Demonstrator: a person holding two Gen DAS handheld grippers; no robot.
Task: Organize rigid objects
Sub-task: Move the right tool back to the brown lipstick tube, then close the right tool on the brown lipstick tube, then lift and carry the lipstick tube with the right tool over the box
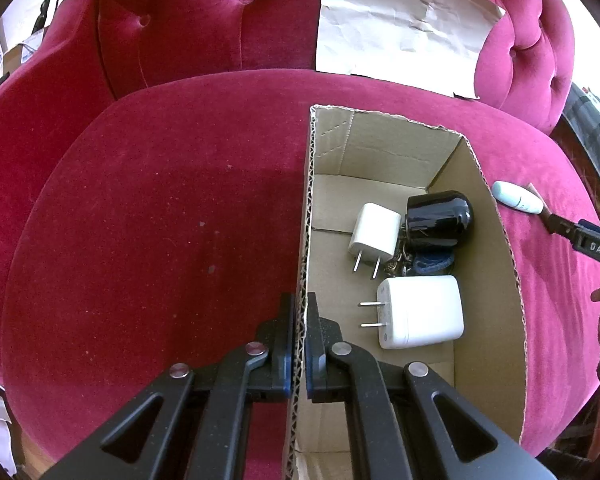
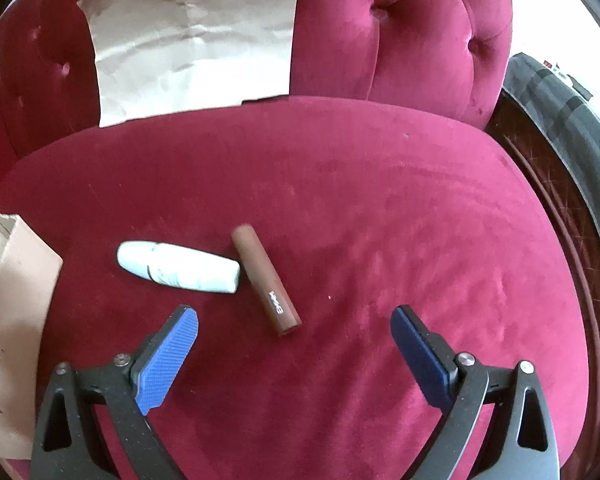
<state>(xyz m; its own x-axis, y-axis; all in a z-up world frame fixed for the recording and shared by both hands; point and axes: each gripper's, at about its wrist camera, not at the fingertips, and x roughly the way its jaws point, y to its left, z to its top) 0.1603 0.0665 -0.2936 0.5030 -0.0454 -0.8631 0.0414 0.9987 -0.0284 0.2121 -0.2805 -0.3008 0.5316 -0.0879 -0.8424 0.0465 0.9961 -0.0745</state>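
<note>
We judge the sorting mostly done: two white chargers (image 1: 374, 236), smooth hard plastic, and a glossy black rounded piece (image 1: 438, 218) already lie in the corrugated cardboard box (image 1: 496, 280) at the right of the left wrist view. Our left gripper (image 1: 300, 344) is clenched on the box's near wall. Left on the velvet seat (image 2: 380, 220), at centre of the right wrist view, are a pale tube (image 2: 180, 268) touching a matte brown stick (image 2: 266, 280); our right gripper (image 2: 294, 330) hangs spread wide above them.

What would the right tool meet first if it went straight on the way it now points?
Probably the brown tube, lying between the open pads of the right tool just ahead. The white tube lies left of that line. Depth is unclear.
</note>
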